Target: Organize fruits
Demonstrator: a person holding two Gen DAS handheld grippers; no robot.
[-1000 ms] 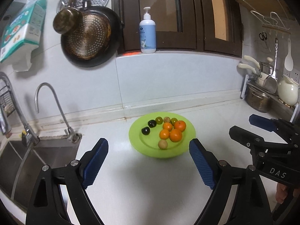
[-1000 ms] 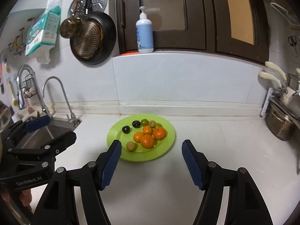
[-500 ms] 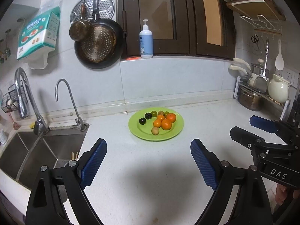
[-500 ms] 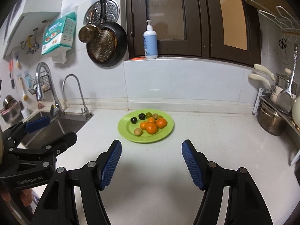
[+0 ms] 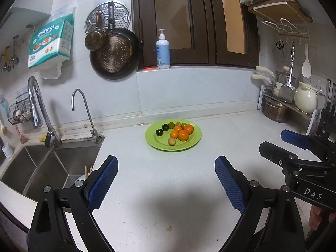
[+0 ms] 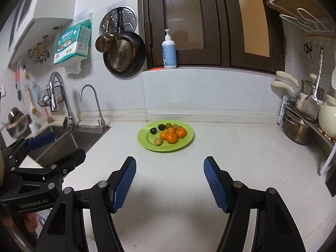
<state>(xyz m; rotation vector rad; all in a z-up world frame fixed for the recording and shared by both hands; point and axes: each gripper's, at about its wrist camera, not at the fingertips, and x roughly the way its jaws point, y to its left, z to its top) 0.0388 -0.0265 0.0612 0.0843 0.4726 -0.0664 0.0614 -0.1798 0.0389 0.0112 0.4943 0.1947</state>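
Observation:
A green plate sits on the white counter near the back wall. It holds several oranges, two dark plums, small green fruits and a tan round fruit. My left gripper is open and empty, well in front of the plate. My right gripper is open and empty, also in front of the plate. Each gripper shows in the other's view: the right one and the left one.
A steel sink with two faucets lies to the left. Pots, a white jar and utensils stand on a rack at the right. A soap bottle stands on the window ledge. Pans hang on the wall.
Both grippers have pulled back and up from the plate, which now looks smaller and farther away. Both stay open. The fruits have not moved.

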